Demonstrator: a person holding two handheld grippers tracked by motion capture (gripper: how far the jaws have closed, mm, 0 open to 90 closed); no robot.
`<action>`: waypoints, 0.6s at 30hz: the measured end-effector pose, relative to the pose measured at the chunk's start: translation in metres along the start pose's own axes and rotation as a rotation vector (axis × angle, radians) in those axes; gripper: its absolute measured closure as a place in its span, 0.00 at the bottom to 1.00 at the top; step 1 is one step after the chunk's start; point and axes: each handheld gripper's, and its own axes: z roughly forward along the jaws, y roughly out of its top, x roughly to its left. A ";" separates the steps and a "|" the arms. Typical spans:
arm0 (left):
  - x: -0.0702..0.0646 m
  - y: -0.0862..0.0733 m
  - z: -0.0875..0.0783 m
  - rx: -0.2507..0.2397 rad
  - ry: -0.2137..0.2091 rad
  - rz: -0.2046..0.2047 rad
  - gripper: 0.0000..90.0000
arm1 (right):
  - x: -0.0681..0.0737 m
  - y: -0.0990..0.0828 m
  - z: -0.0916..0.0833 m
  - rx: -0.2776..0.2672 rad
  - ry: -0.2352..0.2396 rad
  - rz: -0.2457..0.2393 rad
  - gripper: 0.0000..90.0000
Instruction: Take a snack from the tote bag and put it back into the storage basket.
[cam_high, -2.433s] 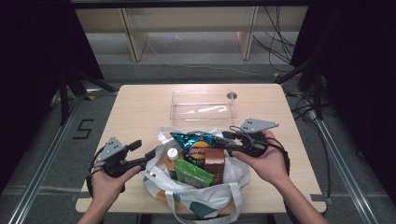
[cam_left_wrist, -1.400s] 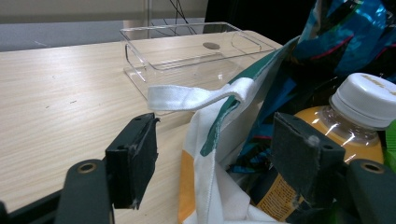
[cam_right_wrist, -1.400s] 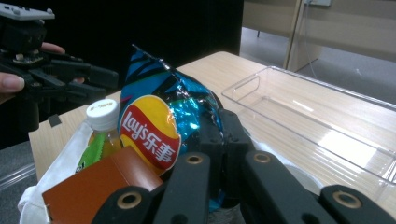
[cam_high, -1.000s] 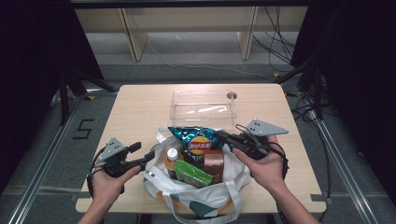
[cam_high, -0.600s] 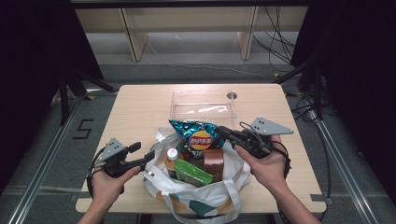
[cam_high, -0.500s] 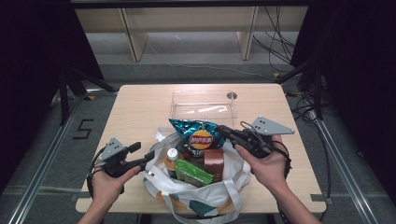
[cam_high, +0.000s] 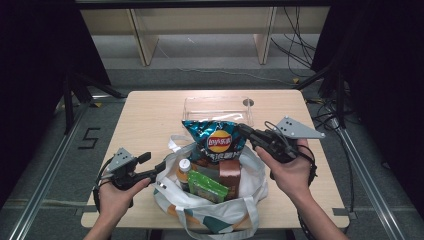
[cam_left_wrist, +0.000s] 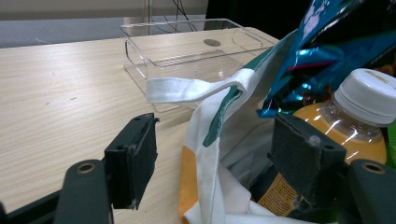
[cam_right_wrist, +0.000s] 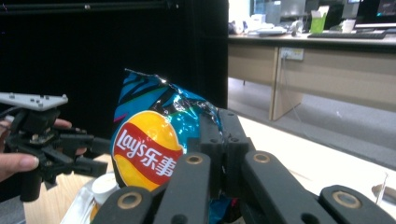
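A blue Lay's chip bag (cam_high: 216, 141) hangs over the open white tote bag (cam_high: 220, 212), and my right gripper (cam_high: 243, 132) is shut on its right edge. In the right gripper view the closed jaws (cam_right_wrist: 219, 125) pinch the chip bag (cam_right_wrist: 148, 149). My left gripper (cam_high: 162, 167) sits at the tote's left rim. Its jaws stand open in the left gripper view (cam_left_wrist: 217, 135), one on each side of the tote's fabric edge (cam_left_wrist: 205, 116), pads not touching it. An orange-drink bottle (cam_left_wrist: 364, 112) stands inside the tote.
A clear plastic tray (cam_high: 215, 107) lies on the wooden table (cam_high: 150, 115) just beyond the tote. Inside the tote are the bottle (cam_high: 184, 167), a green packet (cam_high: 207, 185) and a brown box (cam_high: 230, 172). Dark stands flank the table.
My right gripper has risen with the chip bag, which now stands higher out of the tote. The left gripper has stayed at the tote's rim.
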 end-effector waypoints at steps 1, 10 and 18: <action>0.000 0.000 0.000 0.000 0.000 0.000 0.34 | 0.001 0.002 -0.001 -0.003 -0.016 0.009 1.00; -0.001 0.001 0.000 -0.012 -0.003 -0.007 0.33 | -0.001 0.019 -0.005 -0.047 -0.035 -0.022 1.00; 0.000 0.000 0.000 -0.008 -0.003 -0.006 0.34 | -0.003 0.029 -0.006 -0.080 -0.036 -0.029 1.00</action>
